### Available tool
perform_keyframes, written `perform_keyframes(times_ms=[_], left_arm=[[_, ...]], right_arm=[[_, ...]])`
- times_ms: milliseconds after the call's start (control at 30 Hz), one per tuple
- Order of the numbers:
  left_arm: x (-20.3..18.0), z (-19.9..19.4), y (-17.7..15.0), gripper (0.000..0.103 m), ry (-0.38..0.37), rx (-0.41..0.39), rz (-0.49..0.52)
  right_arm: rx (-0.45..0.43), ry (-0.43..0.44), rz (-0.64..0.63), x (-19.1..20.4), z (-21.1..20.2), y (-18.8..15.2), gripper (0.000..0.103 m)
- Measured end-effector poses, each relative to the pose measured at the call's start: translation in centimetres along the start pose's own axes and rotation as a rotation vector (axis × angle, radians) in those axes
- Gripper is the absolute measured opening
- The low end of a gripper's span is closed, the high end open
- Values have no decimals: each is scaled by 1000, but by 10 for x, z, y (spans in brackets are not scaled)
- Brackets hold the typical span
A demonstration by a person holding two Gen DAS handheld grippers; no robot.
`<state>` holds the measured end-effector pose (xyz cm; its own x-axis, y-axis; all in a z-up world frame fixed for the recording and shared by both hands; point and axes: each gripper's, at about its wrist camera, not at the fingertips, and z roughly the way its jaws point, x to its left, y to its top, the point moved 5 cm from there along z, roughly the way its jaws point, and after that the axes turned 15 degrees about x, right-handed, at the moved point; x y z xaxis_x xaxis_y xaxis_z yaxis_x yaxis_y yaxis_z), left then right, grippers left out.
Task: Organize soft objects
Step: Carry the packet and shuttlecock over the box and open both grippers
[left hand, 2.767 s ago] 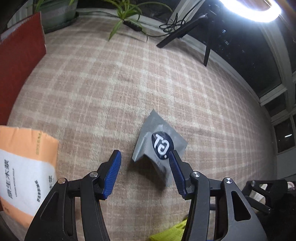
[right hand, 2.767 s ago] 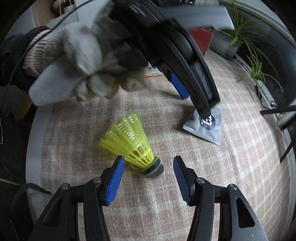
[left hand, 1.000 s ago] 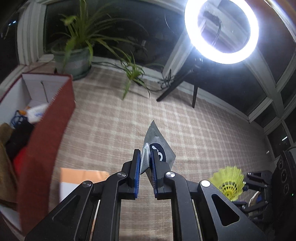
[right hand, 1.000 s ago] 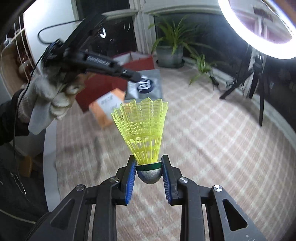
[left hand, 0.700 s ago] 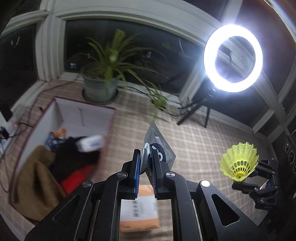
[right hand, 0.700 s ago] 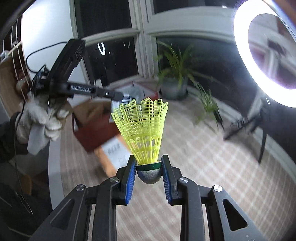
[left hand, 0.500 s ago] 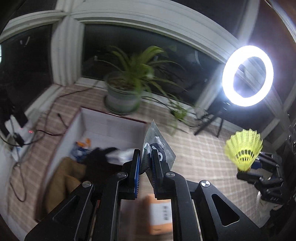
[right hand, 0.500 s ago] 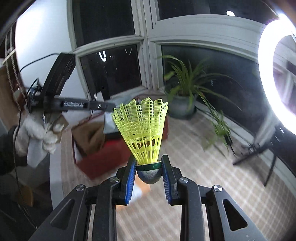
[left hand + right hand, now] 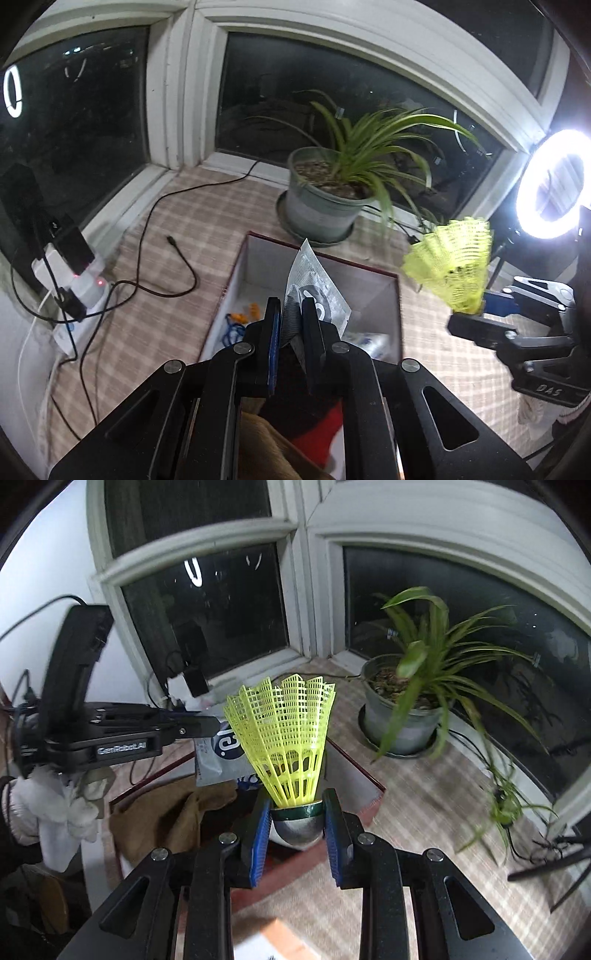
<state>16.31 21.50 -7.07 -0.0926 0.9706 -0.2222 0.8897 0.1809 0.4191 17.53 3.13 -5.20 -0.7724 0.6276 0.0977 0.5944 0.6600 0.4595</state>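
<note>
Both loads are now off the checked mat: the left hand-held gripper [image 9: 291, 332] carries the silver packet [image 9: 314, 288] above the red box [image 9: 397, 295], the yellow shuttlecock [image 9: 286, 738] raised beside it.

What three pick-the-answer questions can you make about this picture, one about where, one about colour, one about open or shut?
1. Where is the packet?
A. In the left gripper
B. On the windowsill
C. Under the plant pot

2. What colour is the shuttlecock?
A. Red
B. Yellow
C. White

3. How is the right gripper?
A. Wide open and empty
B. Shut on a cable
C. Shut on the shuttlecock

Answers: 1 A, the packet stands pinched between the left gripper's pads, above the box. 2 B, its netted skirt is bright yellow. 3 C, both blue pads press its rounded base.
</note>
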Motion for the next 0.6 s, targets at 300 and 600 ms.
perform_keyframes(times_ms=[300, 600], left_arm=[[17, 14, 7, 11, 44, 29, -18], [19, 13, 8, 40, 81, 25, -19]], right_arm=[[93, -9, -23, 1, 53, 25, 26], [53, -13, -9, -4, 47, 26, 61]])
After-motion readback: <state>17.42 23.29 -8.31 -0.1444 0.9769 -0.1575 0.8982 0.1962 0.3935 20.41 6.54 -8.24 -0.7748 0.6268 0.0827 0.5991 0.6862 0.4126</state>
